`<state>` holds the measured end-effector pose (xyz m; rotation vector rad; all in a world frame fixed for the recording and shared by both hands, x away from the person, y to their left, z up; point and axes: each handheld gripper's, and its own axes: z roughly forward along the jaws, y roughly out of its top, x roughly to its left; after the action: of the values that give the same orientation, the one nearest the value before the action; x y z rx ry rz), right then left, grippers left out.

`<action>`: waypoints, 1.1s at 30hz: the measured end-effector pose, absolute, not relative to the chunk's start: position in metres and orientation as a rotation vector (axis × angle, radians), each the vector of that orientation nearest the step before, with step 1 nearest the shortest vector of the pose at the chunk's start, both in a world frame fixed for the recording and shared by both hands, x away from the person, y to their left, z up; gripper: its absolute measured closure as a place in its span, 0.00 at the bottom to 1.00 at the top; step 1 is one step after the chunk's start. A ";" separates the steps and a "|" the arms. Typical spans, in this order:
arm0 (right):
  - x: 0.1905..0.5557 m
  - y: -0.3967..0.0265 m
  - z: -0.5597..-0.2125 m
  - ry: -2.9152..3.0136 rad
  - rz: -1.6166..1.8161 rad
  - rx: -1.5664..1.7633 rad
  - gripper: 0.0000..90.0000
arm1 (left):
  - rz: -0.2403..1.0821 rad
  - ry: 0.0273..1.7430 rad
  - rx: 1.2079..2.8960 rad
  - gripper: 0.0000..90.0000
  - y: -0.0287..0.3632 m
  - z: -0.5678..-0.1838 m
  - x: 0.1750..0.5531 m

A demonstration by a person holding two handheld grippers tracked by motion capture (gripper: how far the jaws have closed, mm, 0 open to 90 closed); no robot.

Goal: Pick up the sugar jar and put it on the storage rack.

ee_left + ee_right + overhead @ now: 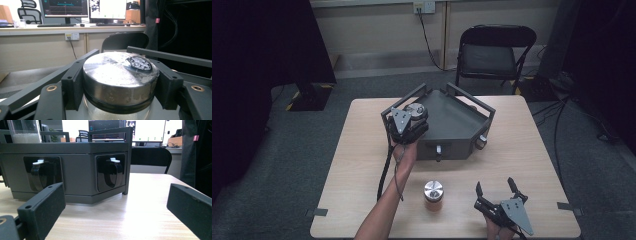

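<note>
My left gripper (414, 118) is shut on the shiny metal lid of a clear jar (417, 109), holding it upright at the left end of a grey metal tray (455, 123). In the left gripper view both jaws press the sides of the jar lid (117, 70). A second jar (433, 192) with the same metal lid stands alone on the table's near middle. To the right of that jar my right gripper (495, 185) rests near the front edge, open, with nothing between its fingers. The right gripper view faces the tray's front wall (75, 170); the held jar (25, 131) with white granules rises behind it.
The tray has raised bar rails (469, 97) and black latches with white tabs (111, 171) on its front faces. A black folding chair (492, 50) stands beyond the wooden table (522, 150). Bare tabletop lies to the right and the front left.
</note>
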<state>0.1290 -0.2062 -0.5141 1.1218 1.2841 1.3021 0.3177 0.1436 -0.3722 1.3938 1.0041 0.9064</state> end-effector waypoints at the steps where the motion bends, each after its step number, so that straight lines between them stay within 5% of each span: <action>1: 0.129 -0.206 -0.514 1.284 1.302 1.122 0.01 | 0.906 1.004 1.393 0.39 0.143 -0.372 0.318; 7: 0.129 -0.206 -0.514 1.284 1.301 1.122 0.01 | 0.914 1.025 1.383 0.38 0.139 -0.371 0.316; 12: 0.129 -0.206 -0.514 1.280 1.301 1.123 0.01 | 0.891 1.044 1.360 0.06 0.136 -0.373 0.317; 14: 0.129 -0.206 -0.514 1.281 1.301 1.122 0.01 | 0.882 1.058 1.359 0.00 0.136 -0.373 0.317; 33: 0.129 -0.205 -0.514 1.279 1.300 1.124 0.01 | 0.853 1.023 1.307 0.00 0.160 -0.382 0.302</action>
<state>0.1287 -0.2053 -0.5143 1.1239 1.2794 1.2996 0.3021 0.1603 -0.3820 1.3068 1.0227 0.8534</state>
